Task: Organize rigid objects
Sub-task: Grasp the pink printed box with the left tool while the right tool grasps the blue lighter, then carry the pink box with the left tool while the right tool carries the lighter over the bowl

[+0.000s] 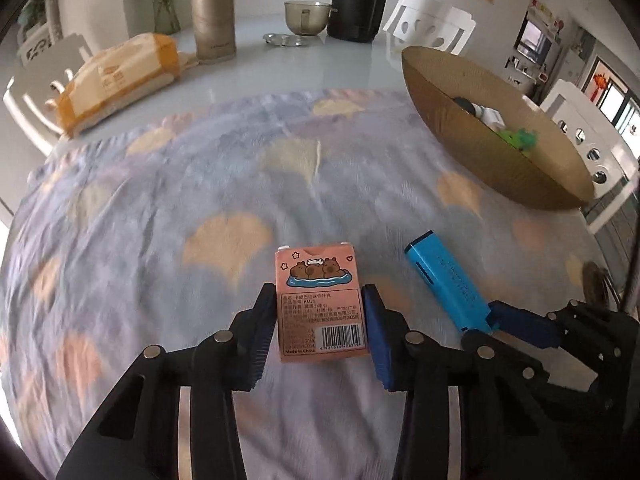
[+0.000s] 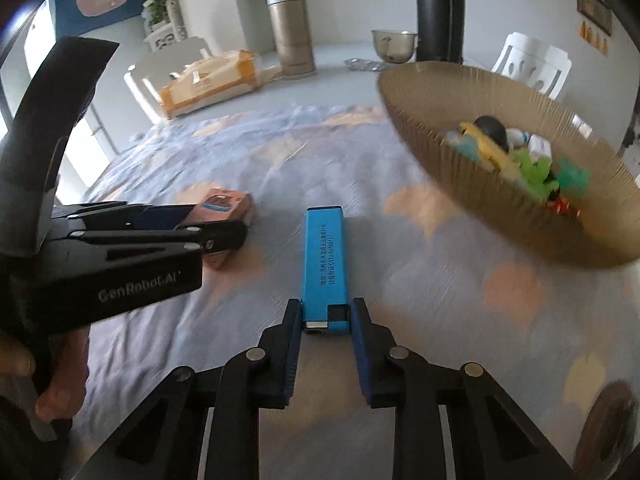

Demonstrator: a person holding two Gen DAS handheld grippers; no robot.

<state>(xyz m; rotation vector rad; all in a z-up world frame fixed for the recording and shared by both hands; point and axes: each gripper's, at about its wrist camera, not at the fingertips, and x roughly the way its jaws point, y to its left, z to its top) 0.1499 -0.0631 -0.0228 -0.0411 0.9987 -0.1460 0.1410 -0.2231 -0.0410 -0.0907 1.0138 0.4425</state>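
- Left gripper (image 1: 320, 336): lower centre of its view, clamped on the pink card box (image 1: 322, 304).
- Right gripper (image 2: 326, 350): lower centre, clamped on the blue case (image 2: 325, 264).
- Step: 2 grasps made; next likely lift toward the woven basket (image 2: 480, 208), upper right.

Open blanket (image 1: 168, 208) ahead; basket (image 1: 472, 128) blocks the right side.

White chairs (image 1: 434, 20) ring glass table (image 1: 256, 68); pale walls (image 2: 352, 0), daylight.
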